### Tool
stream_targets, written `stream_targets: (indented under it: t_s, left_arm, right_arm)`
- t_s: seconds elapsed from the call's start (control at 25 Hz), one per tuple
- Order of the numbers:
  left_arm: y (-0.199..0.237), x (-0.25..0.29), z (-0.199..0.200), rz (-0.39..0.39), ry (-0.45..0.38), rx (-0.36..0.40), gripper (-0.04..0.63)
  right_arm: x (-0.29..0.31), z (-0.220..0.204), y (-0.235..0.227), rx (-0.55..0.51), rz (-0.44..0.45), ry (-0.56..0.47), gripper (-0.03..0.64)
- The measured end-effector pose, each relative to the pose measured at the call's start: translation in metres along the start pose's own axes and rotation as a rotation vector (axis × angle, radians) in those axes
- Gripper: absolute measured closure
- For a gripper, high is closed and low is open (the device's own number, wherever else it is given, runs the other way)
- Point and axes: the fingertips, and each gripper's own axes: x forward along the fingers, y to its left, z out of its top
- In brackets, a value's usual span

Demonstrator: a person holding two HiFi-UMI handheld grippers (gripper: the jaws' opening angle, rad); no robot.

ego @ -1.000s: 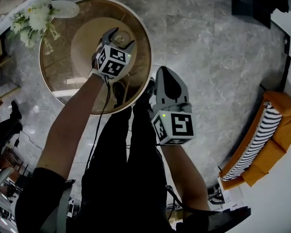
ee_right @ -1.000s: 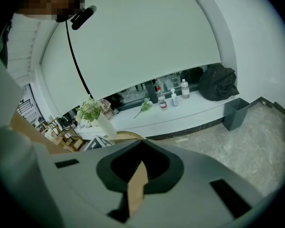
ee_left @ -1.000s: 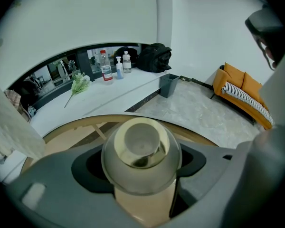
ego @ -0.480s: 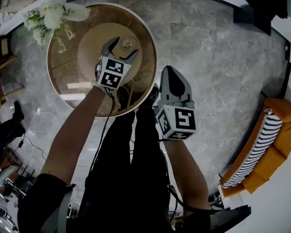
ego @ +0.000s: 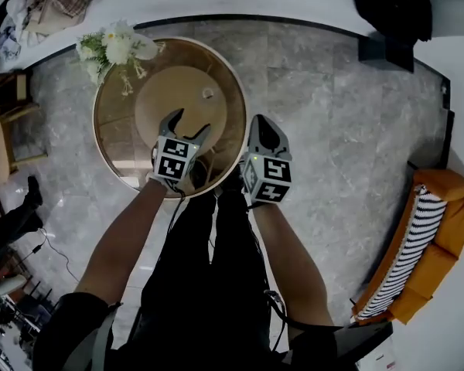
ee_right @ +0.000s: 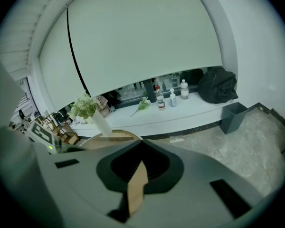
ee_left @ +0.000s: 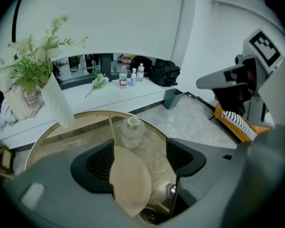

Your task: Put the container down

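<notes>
The left gripper [ee_left: 138,156] is holding its two dark ribbed jaws wide apart, and nothing is sitting between them; only the glass surface is showing through the gap. In the head view this gripper is hanging above the near part of the round tabletop [ego: 117,134], with its jaws pointing toward the middle. The right gripper [ee_right: 141,144] is keeping its jaws pressed together to a point and is gripping nothing; it is hanging just beside the left gripper, past the tabletop's near-right edge and above the grey marble floor [ego: 332,107]. The container [ee_left: 132,131] is standing upright on the tabletop beyond the left gripper's jaw tips, clear of both jaws and touching neither. It is sitting about midway between the tabletop's middle and its right edge. It is showing as a small, squat jar with a translucent whitish body and a round, pale tan cap on a short neck. A white tapered vase [ee_left: 57,106] carrying white flowers and green leaves is leaning at the tabletop's far-left edge, well apart from the container. The tabletop is appearing as clear glass inside a tan rim, with a smaller tan disc lying under its middle. An orange sofa [ego: 437,230] with a striped cushion is standing well off to the right.
</notes>
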Motion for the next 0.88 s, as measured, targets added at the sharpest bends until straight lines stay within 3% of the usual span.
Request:
stream_targets:
  t_s: [0.32,0.52,0.64,0.88]
  left_arm:
    - [-0.034,-0.036,0.022,-0.02,-0.006,0.02,0.253]
    - [-0.048,-0.056,0.011,-0.022,0.029,-0.013,0.253]
    - [-0.054,-0.072,0.011,-0.017,0.05,-0.028,0.253]
    - [-0.054,-0.109,0.038,-0.004,-0.013,-0.038,0.253]
  right_arm:
    - [0.004,-0.038,-0.021,-0.023,-0.061,0.13,0.615]
    - [-0.009,-0.035,-0.011,-0.089,-0.052,0.148,0.615]
    - [-0.023,-0.028,-0.004,-0.066,-0.049,0.148,0.615]
    - [-0.055,-0.004,0.015,-0.021,-0.04,0.112,0.615]
